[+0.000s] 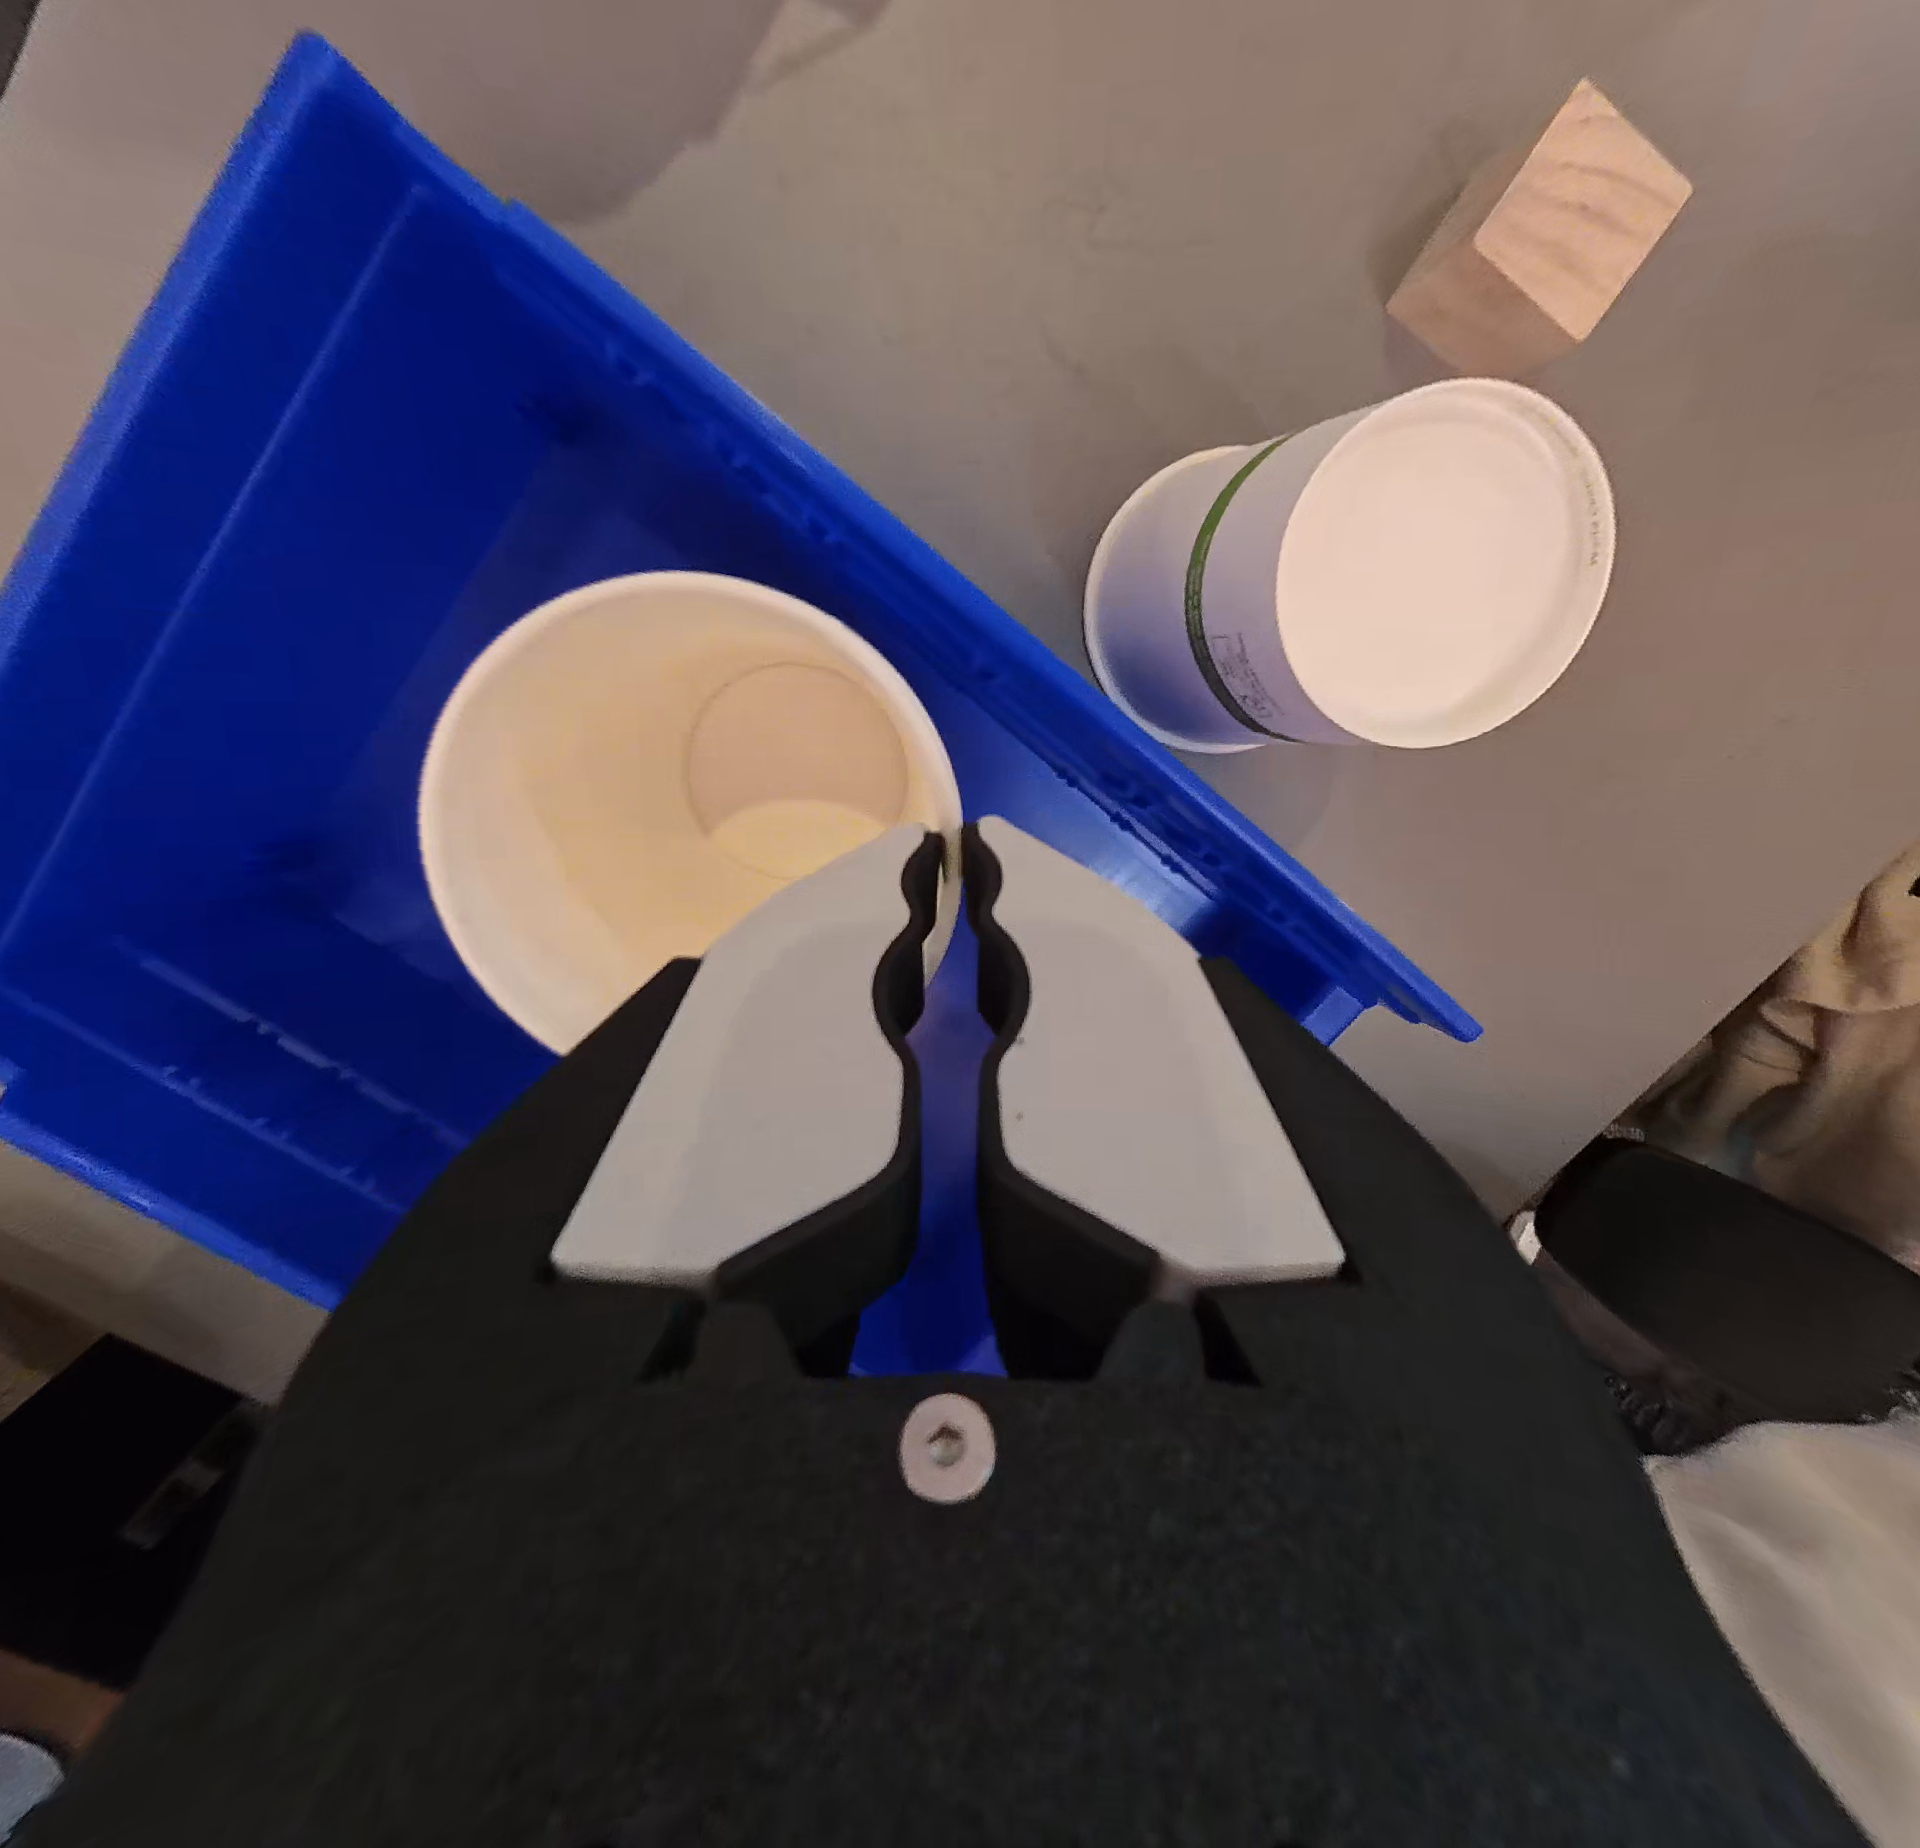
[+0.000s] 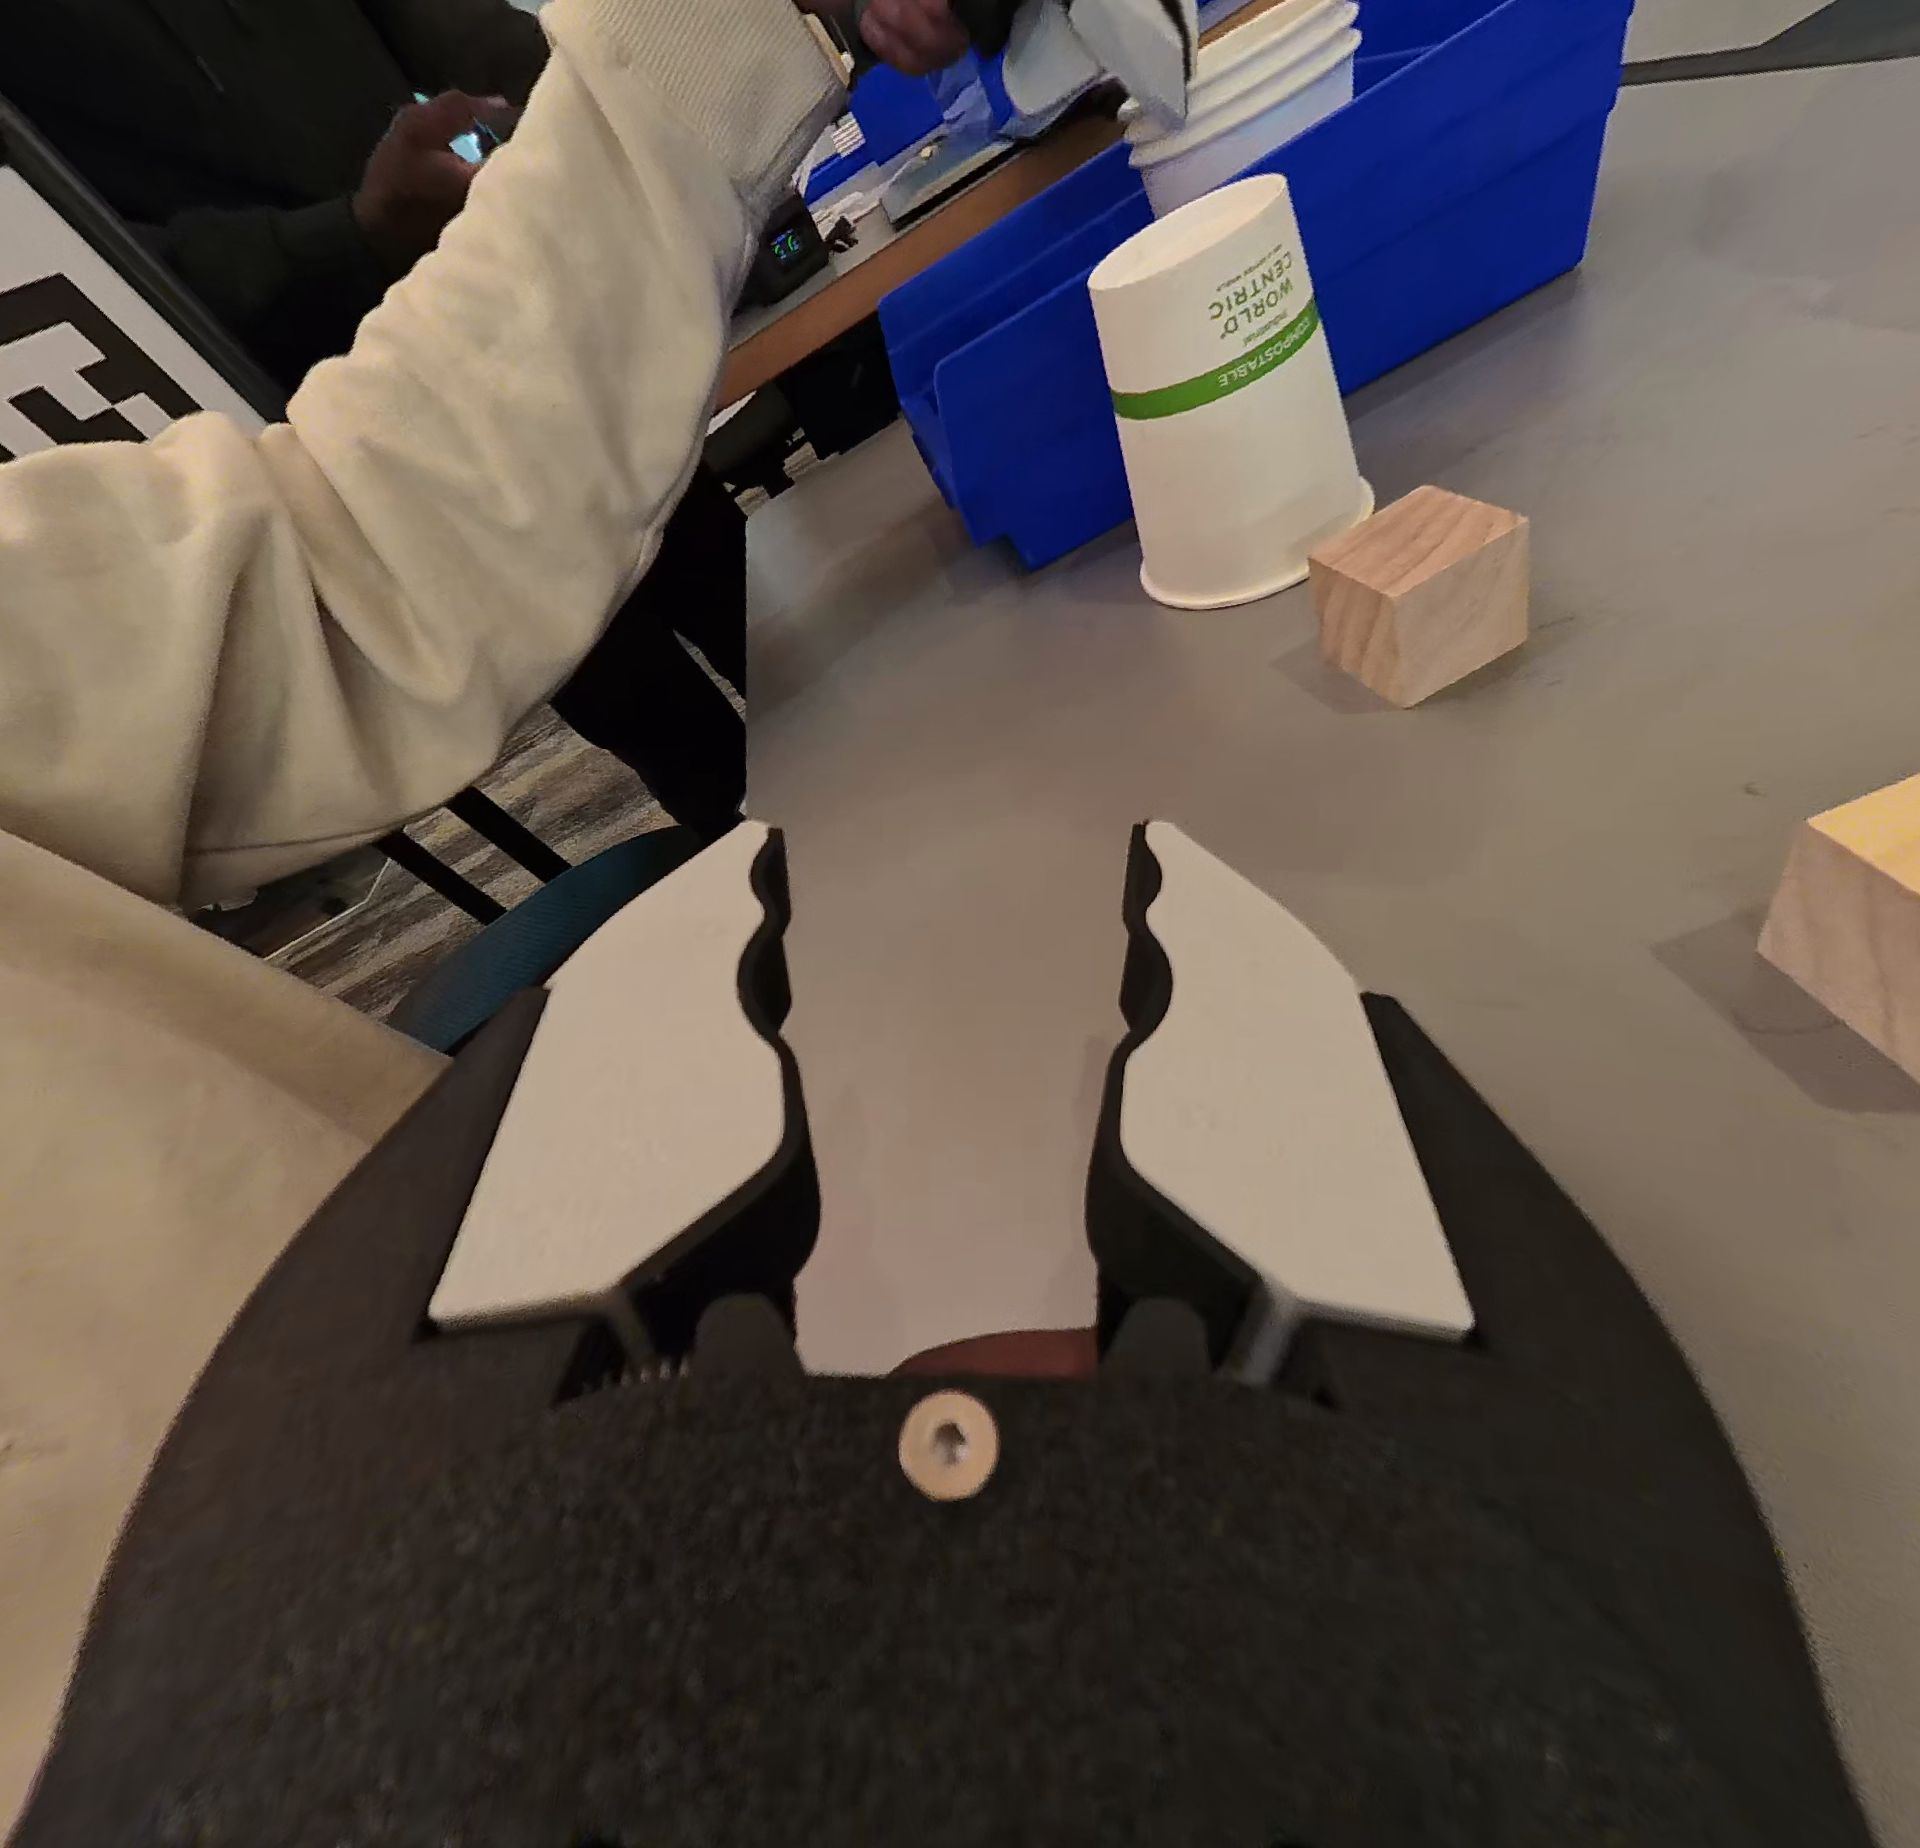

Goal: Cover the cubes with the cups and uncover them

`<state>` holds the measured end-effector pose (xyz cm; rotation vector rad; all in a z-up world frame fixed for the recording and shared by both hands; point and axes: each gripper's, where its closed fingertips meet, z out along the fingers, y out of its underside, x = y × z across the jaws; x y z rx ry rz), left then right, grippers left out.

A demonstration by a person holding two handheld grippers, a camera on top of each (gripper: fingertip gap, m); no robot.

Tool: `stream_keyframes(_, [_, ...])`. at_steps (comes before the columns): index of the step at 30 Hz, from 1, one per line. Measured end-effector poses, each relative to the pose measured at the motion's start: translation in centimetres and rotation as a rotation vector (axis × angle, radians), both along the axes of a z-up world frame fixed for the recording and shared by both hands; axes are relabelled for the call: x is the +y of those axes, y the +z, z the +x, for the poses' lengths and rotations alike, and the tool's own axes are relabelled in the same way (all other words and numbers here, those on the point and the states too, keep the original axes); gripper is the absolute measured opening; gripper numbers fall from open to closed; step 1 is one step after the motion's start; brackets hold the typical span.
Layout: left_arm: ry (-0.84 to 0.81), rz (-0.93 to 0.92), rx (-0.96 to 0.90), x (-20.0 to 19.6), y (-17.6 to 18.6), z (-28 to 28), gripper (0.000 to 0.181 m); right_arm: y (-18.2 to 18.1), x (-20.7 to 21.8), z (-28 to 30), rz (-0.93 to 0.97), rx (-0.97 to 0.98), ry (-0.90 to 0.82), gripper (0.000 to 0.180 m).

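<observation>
My left gripper (image 1: 951, 842) is shut on the rim of a white paper cup (image 1: 623, 759), mouth up, inside the blue bin (image 1: 260, 448). In the right wrist view this cup tops a stack of cups (image 2: 1268, 63) in the bin, with the left gripper (image 2: 1153, 84) on its rim. Another white cup with a green band (image 1: 1371, 572) stands upside down on the grey table beside the bin; it also shows in the right wrist view (image 2: 1226, 416). A wooden cube (image 1: 1538, 240) sits uncovered next to it (image 2: 1423, 593). A second wooden cube (image 2: 1860, 915) lies at the right edge. My right gripper (image 2: 956, 853) is open and empty, low over the table.
The blue bin (image 2: 1455, 219) stands at the far side of the grey table (image 2: 1558, 759). A person's cream sleeve (image 2: 416, 396) crosses the left of the right wrist view. Behind it are a wooden desk with small devices (image 2: 821, 271) and another person's hand (image 2: 426, 146).
</observation>
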<state>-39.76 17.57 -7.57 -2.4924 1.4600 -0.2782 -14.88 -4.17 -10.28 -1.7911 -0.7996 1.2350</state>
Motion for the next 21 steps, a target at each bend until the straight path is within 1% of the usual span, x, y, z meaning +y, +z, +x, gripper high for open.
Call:
stream_keyframes(1, [0.005, -0.004, -0.015, 0.1, 0.2, 0.1, 0.004, 0.0, -0.1, 0.0, 0.000, -0.002, 0.003, 0.062])
stream_keyframes(13, [-0.001, 0.052, -0.038, 0.4, 4.4, 0.0, 0.004, -0.3, -0.2, -0.1, -0.008, -0.010, 0.008, 0.061])
stream_keyframes(21, [-0.005, 0.067, -0.015, 0.2, 4.8, -0.5, 0.004, -0.1, -0.2, 0.0, -0.007, -0.007, 0.008, 0.060])
